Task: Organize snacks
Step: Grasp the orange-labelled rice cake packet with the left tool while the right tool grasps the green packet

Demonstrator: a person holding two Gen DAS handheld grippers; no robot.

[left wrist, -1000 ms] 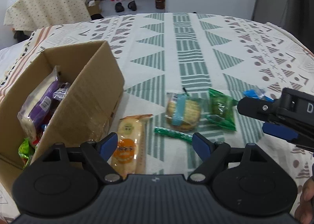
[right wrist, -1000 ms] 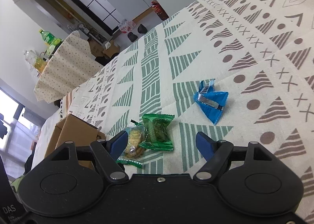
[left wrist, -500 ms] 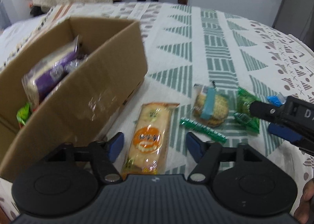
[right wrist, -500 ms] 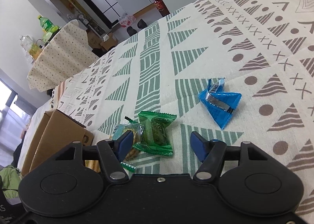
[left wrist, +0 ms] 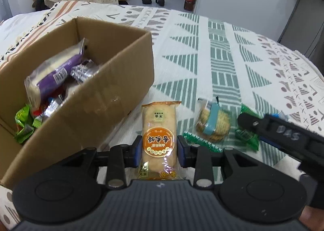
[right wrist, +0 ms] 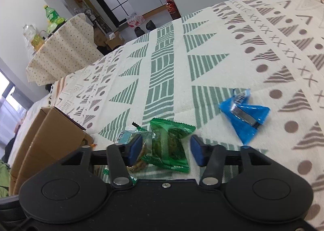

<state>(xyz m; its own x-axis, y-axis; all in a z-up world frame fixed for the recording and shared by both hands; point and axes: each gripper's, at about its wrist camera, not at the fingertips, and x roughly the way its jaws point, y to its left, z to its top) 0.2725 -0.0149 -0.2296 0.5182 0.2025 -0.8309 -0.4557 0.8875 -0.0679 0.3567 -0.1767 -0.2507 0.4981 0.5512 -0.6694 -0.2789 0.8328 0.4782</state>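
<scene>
From half a second back to now, my left gripper (left wrist: pixel 159 151) has closed in from wide open and come forward, so the rice cracker (left wrist: pixel 159 127) sits between its blue pads, each pad at or just off an edge of the wrapper. I can't tell whether they are pressing it yet; the pack still lies flat on the cloth (left wrist: pixel 218 52), just beside the box (left wrist: pixel 105 113). I judge this as the start of the grasp, with the lift into the box yet to come.

My right gripper (right wrist: pixel 165 147) has narrowed too and dropped lower, and now straddles the green pack (right wrist: pixel 169 145); its jaws are open, with a clear gap to the right pad. The left pad overlaps the cookie pack (left wrist: pixel 213 123), so a squeeze here might catch both.

Count, left to right. In the box: one purple pack (left wrist: pixel 50 77), one silver wrapper, at least one light green pack (left wrist: pixel 23 125) and some red and silver ones I can't separate. On the cloth: one rice cracker, one thin green stick (left wrist: pixel 199 143), one cookie pack, one green pack, one blue pack (right wrist: pixel 244 115). That makes five snacks still outside the box.
</scene>
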